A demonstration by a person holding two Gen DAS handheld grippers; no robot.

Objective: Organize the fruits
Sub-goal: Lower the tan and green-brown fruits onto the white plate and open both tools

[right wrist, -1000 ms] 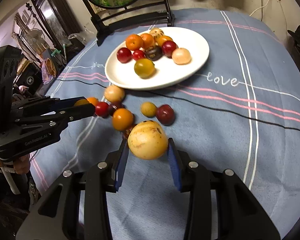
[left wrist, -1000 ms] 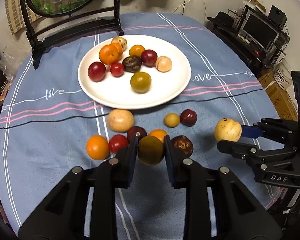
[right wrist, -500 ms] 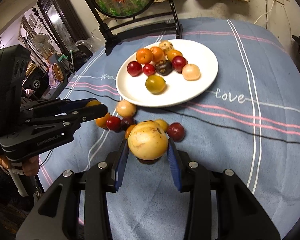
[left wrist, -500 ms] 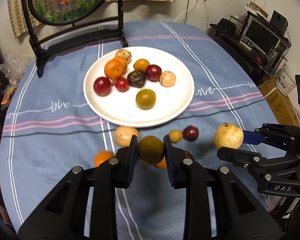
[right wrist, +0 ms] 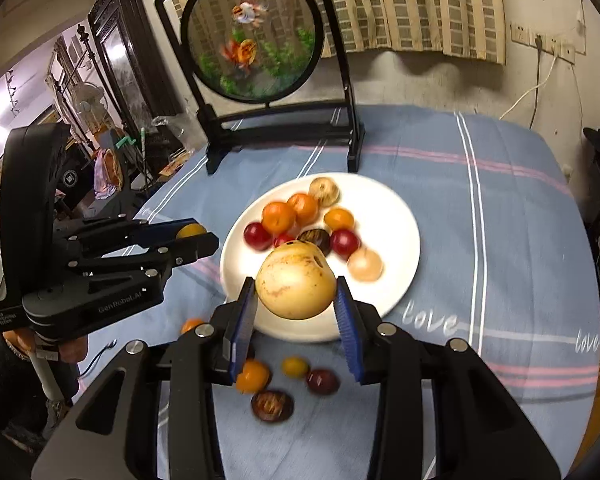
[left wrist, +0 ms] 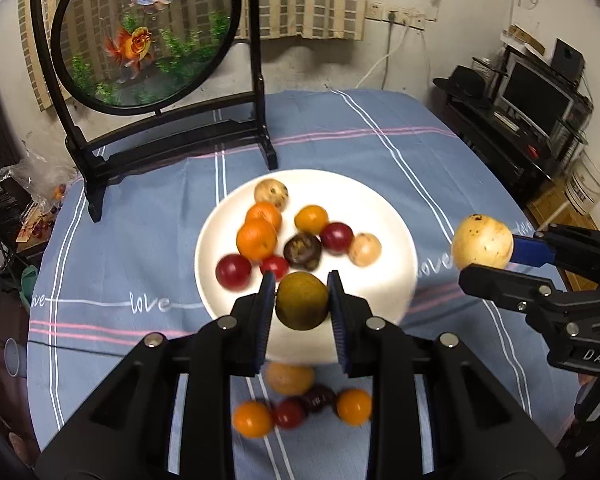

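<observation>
Since the earlier frame both hand-held grippers have risen from the loose fruit toward the white plate.

Left wrist view: the left hand-held gripper clamps a round olive-green fruit above the plate's near rim; only here the four loose fruits behind it show.

Right wrist view: the right hand-held gripper grips a smooth, speckled pale-yellow fruit; a wrinkled dark fruit lies on the striped cloth counter.
</observation>
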